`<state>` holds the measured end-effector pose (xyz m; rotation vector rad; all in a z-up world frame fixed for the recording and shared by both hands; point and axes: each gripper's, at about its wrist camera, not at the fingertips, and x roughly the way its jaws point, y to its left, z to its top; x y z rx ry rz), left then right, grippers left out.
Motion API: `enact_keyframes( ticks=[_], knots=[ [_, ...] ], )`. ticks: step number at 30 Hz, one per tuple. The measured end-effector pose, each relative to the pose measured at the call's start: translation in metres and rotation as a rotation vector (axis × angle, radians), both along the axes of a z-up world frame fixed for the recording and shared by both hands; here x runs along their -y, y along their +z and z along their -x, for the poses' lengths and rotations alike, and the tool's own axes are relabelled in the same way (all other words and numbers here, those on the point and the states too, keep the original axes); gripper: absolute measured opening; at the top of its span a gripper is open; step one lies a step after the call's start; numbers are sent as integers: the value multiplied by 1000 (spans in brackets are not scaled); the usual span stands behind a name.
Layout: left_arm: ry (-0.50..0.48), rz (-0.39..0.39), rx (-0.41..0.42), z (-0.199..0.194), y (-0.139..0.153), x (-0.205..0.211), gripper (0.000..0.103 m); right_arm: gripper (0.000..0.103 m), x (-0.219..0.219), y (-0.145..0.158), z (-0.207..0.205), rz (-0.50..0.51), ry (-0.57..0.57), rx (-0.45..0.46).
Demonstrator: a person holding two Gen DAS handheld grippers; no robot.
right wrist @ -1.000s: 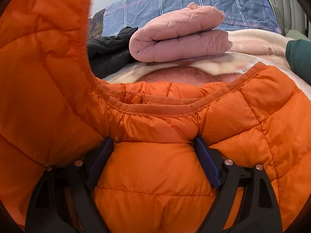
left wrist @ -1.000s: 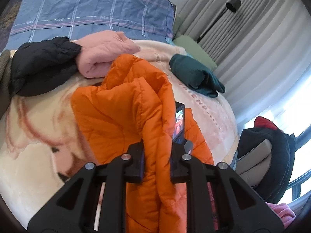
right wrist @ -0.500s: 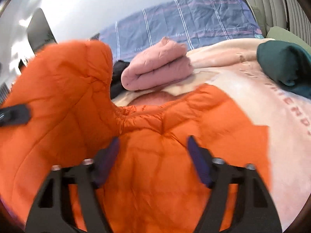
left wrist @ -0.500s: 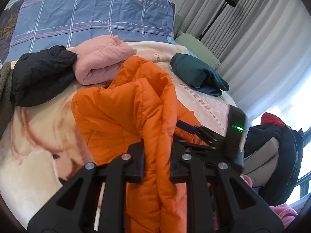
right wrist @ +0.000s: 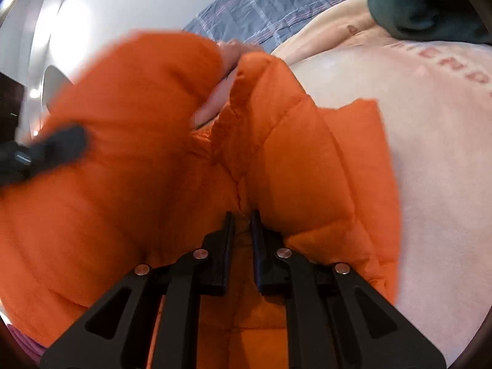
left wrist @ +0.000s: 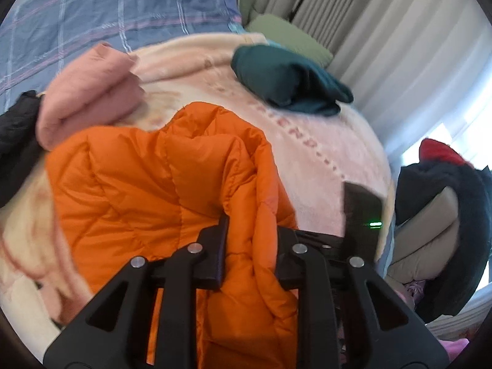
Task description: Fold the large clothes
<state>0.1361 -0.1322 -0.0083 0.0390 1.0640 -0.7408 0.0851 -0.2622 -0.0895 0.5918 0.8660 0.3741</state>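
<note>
Blanket: the pale pink blanket (left wrist: pixel 323 166) with reddish lettering is spreading out ahead of and to the right of both your pairs of jaws, under everything else.
Plaid bedding: the blue plaid bedding (left wrist: pixel 117 15) is lying far ahead of your left jaws, at the top of the bed.
Orange jacket: the orange puffer jacket (left wrist: pixel 147 190) is lying bunched on the blanket directly ahead of your left jaws and running back between them; in the right wrist view it (right wrist: pixel 123 184) is filling the space ahead of and to the left of your right jaws.
Pink garment: a folded pink garment (left wrist: pixel 89 95) is sitting ahead and left of your left jaws, just past the jacket.
Green garment: a dark green garment (left wrist: pixel 286 80) is lying ahead and right of your left jaws, apart from the jacket.
Black garment: a black garment (left wrist: pixel 15 141) is showing at the far left edge.
Left gripper: your left gripper (left wrist: pixel 250 246) is pinching a thick fold of the jacket, and its jaws are easing apart slightly.
Right gripper: your right gripper (right wrist: pixel 243 240) is closing; its jaws are standing nearly together with a thin ridge of jacket between them.
</note>
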Motion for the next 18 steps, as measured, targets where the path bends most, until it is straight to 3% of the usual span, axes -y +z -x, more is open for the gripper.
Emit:
enact_keyframes(
  ticks=[9,12,15,18],
  knots=[
    [-86,57,14,6,-25,36,32,28,49,21,53,19,-84,82],
    [-109,75,25,9,-29,39,34,32,51,25,70,77,-115,121],
    [-116,95,28,12,-28,37,35,32,68,18,62,55,-133,123],
    [-123,127,25,17,-28,35,36,29,62,4,43,37,-75,72]
  ],
)
